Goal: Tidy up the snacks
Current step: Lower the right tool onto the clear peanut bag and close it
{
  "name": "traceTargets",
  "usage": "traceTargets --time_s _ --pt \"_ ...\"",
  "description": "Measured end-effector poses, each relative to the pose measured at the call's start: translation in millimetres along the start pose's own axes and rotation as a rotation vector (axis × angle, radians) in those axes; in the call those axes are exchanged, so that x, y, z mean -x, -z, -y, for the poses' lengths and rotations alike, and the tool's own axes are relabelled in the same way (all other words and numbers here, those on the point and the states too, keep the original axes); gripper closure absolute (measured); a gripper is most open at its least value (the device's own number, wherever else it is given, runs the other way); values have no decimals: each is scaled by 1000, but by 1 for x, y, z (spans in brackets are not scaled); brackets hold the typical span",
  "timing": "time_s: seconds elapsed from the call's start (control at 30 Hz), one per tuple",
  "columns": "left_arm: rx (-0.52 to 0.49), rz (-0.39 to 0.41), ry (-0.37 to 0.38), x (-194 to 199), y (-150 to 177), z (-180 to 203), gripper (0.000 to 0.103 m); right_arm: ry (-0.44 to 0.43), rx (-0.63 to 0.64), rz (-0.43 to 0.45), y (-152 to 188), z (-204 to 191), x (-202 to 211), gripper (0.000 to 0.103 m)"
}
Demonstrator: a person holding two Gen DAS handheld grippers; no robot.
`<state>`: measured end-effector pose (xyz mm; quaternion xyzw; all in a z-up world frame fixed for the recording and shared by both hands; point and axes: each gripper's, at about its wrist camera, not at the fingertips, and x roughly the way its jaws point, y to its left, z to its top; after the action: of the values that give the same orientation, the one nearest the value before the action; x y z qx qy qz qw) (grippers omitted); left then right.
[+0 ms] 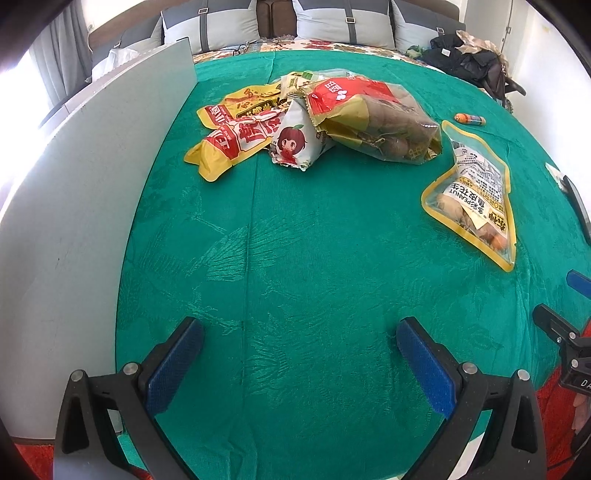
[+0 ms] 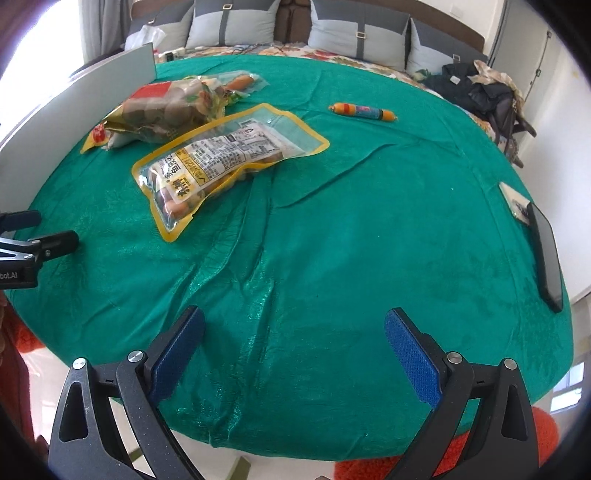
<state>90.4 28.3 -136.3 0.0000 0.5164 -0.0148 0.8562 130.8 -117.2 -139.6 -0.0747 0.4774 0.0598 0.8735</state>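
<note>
Showing only rightward: whole sausage (image 2: 362,111)

I am working in a home, apparently a bedroom or living room. A green patterned cloth (image 2: 369,229) covers the round table, and behind it a floral spread (image 1: 332,45) carries grey-and-white cushions (image 2: 354,33) against a dark headboard. Dark clothing (image 2: 480,92) is piled at the right, curtains (image 1: 62,48) hang by a bright window at left, and snack packets (image 1: 325,118) lie loose on the cloth.
</note>
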Motion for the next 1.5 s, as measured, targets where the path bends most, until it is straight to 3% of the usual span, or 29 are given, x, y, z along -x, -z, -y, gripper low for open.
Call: traceTargets --time_s 0.07,0.2,0.27,0.33,0.43,0.6,0.7,0.77,0.83,0.97,1.13,1.5 --pt "-2 9 0 1 2 0 0 -55 -73 3 3 9 -3 2" --pt "-11 18 3 2 4 0 0 -36 -83 37 8 9 -3 2" --pt "-22 22 9 2 5 -1 0 -36 -88 -9 1 9 -5 2" --pt "-28 33 13 3 7 -1 0 -91 -137 -72 -14 10 -5 3" --pt "-19 53 9 5 10 -1 0 -238 -252 -21 -42 9 3 4" --pt "-6 65 0 5 12 -1 0 -246 -273 -57 -97 -34 -30 4" --pt "-4 62 -2 6 12 0 0 -198 -210 -92 -107 -59 -55 2" --pt "2 62 -6 6 12 0 0 -129 -81 -47 -104 -74 -56 2" --pt "12 68 -12 6 12 1 0 -121 9 -3 -95 -77 -57 2" --pt "27 56 -21 3 7 1 0 -140 77 69 -79 -62 -53 2" --pt "34 27 -23 -1 -3 1 0 -179 139 38 -82 -45 -55 2" --pt "76 -25 -44 -11 -23 1 0 -217 207 -5 -90 -44 -57 2"
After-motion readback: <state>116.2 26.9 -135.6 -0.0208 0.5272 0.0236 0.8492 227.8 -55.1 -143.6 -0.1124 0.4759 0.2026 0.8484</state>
